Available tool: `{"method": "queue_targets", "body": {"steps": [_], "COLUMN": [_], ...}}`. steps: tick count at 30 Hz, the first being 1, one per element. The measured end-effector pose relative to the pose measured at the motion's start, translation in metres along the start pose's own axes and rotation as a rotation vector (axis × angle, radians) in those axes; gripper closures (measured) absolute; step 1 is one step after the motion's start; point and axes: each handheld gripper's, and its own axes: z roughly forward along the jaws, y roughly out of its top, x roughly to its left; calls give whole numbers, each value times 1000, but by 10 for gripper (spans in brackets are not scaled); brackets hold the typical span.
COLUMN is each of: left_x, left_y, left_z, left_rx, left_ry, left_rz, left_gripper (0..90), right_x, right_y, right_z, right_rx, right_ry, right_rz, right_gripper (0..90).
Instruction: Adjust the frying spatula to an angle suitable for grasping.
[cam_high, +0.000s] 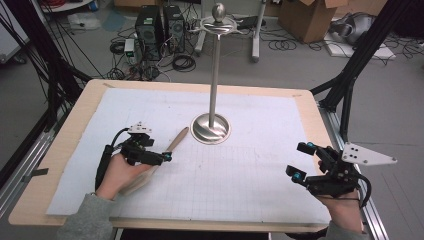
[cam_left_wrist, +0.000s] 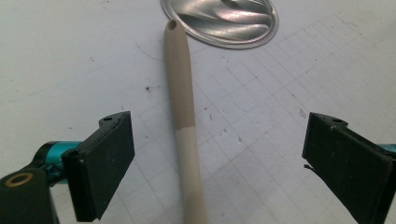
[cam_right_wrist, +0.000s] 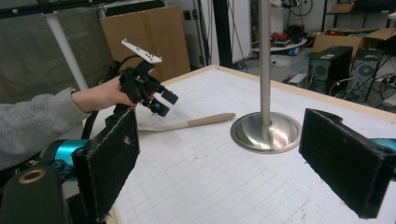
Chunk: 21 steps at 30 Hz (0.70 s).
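Matt beige spatula (cam_left_wrist: 183, 116), glossy metal stand (cam_high: 212, 127)

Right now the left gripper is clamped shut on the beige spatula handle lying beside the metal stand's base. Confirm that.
Not quite. The left gripper is open, not clamped: the left gripper view shows its pads standing apart on either side of the beige spatula handle without touching it. The handle does lie on the mat, its holed tip beside the metal stand's base.

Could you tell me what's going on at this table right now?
A person holds a gripper in each hand. The left gripper is open over a beige spoon lying flat on the white mat, the handle between its jaws but not pinched. The right gripper waits open, apart. A metal stand is just beyond the spoon.
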Motion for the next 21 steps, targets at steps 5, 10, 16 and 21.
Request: {"method": "queue_targets", "body": {"steps": [5, 10, 16, 21], "left_x": [2, 3, 5, 5], "left_y": [-6, -13, -13, -13], "left_z": [1, 6, 5, 7], "left_rx": [0, 10, -6, 1], "left_ry": [13, 15, 12, 15], "left_rz": [-15, -26, -36, -36], "left_gripper": [96, 96, 96, 97], "right_x": [0, 1, 1, 1], "right_y": [0, 1, 0, 1], "right_z": [4, 3, 5, 7], "right_rx": [12, 6, 11, 17], "right_ry": [8, 5, 11, 12], "right_rz": [-5, -5, -3, -1], "right_gripper": [113, 113, 113, 113]}}
